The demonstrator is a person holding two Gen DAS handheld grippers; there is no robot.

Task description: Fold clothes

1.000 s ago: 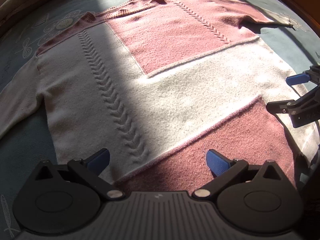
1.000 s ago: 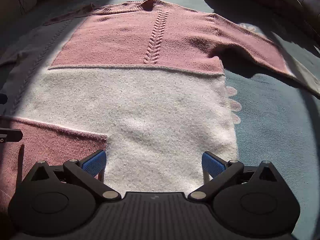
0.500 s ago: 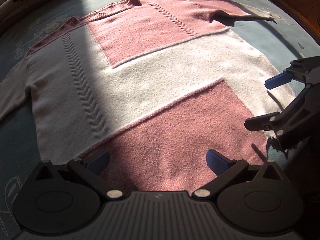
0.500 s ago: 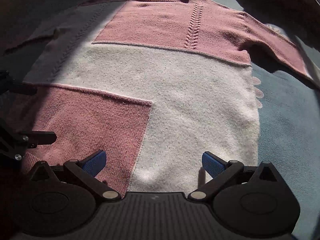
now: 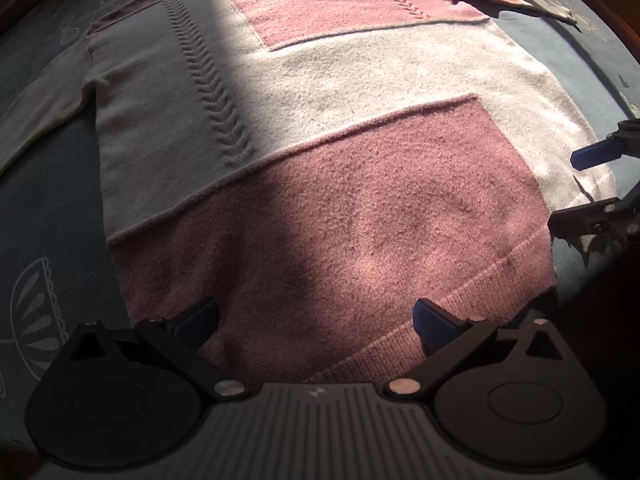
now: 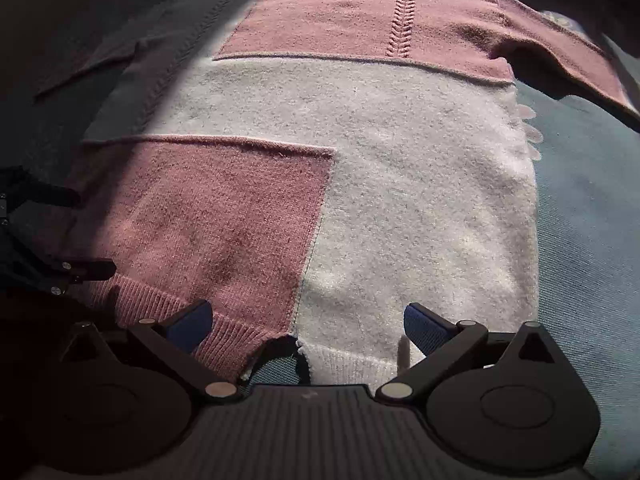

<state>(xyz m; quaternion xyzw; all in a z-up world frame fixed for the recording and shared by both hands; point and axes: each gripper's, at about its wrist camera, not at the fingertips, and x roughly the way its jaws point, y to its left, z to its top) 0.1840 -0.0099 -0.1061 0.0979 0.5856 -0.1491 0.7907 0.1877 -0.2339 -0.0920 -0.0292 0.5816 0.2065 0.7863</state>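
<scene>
We are holding our right tool wide open over the ribbed hem of the pink-and-white sweater, which is lying flat on the blue patterned cover; our left tool is sitting at its left edge.
</scene>
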